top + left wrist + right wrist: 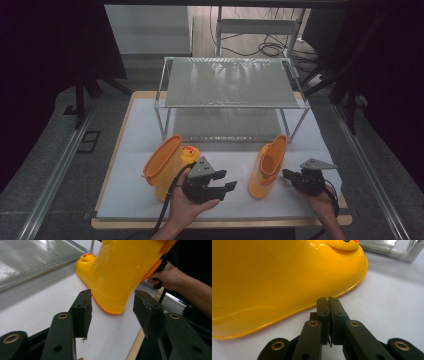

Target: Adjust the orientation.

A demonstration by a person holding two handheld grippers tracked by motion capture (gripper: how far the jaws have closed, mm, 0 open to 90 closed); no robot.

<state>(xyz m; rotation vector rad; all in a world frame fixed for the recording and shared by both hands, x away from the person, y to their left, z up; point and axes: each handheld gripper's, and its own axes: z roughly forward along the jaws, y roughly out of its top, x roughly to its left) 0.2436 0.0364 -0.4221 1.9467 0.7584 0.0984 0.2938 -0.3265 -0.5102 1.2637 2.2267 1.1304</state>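
Looking down from the high view, we see both forearms come in from the bottom edge, each hand wrapped around a gripper above the white desk [130, 150]. The left gripper [231, 186] is held raised and pointed rightward toward the right yellow boot [267, 165]; its jaws stand apart with nothing between them, the boot's heel just beyond them in the left gripper view. The right gripper [286, 175] sits low by the desk's right edge, pointing left, its jaws pressed together on nothing, tips just beside the boot's sole rim. The left yellow boot [167, 165], with a duck face on its toe, stands behind the left hand [187, 207], in front of the wire shelf [227, 82].
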